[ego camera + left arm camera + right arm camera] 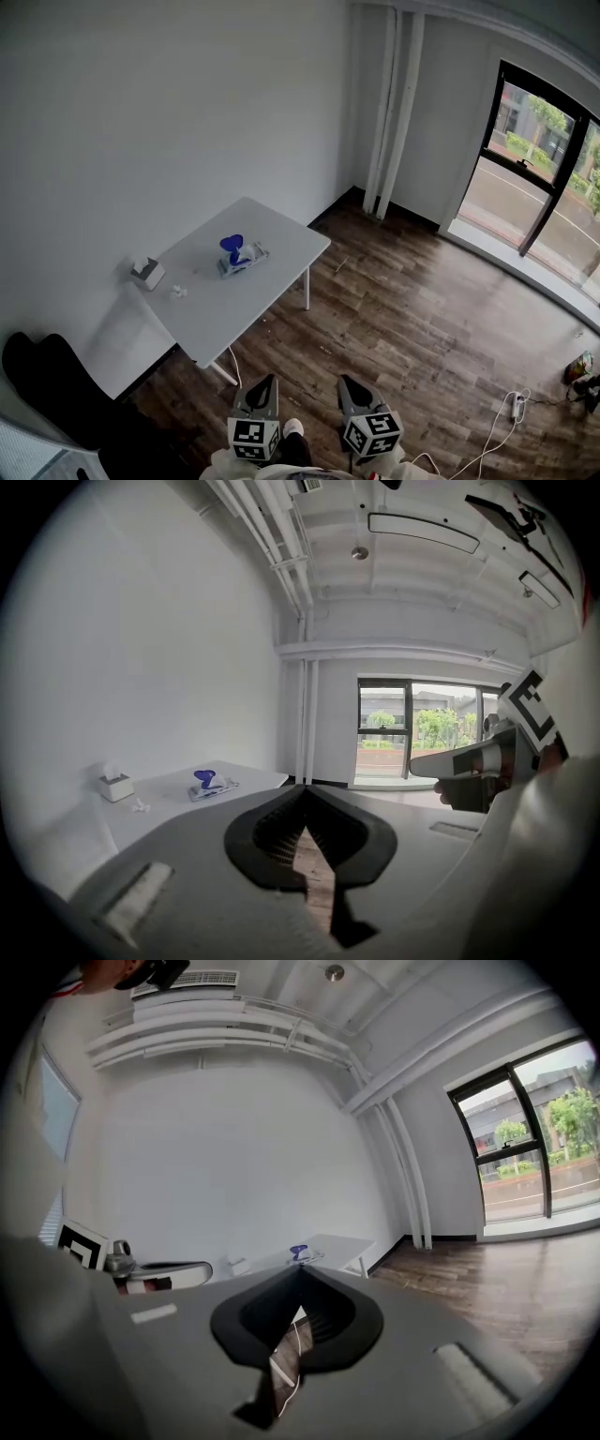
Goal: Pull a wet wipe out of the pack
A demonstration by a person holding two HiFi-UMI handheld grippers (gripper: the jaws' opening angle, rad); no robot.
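In the head view, the wet wipe pack (240, 256) lies at the middle left of the frame on the white counter (281, 281), its blue lid standing up. A tissue box (147, 273) sits at the counter's left edge, with a small white scrap (178, 292) between it and the pack. At the bottom centre, the left gripper (266, 381) and the right gripper (348, 382) are side by side over the wooden floor (412, 319), well apart from the counter. A black chair (47, 384) fills the lower left, beside the way to the counter, and a careless approach could brush it.

In the left gripper view, the jaws meet at their tips with nothing between them. The pack (208, 785) shows small at the middle left. If this gripper reaches the pack with its jaws together, it will likely shove the pack instead of pinning it down.

In the right gripper view, the jaws are likewise closed and empty, and the pack (300, 1252) sits just above their tips in the frame, far off. The pack looks light. If the wipe is pulled while the pack is not held, the whole pack may lift or slide off the counter. A shallow pinch could tear the wipe or slip off it. The tissue box nearby could also be taken for the target.
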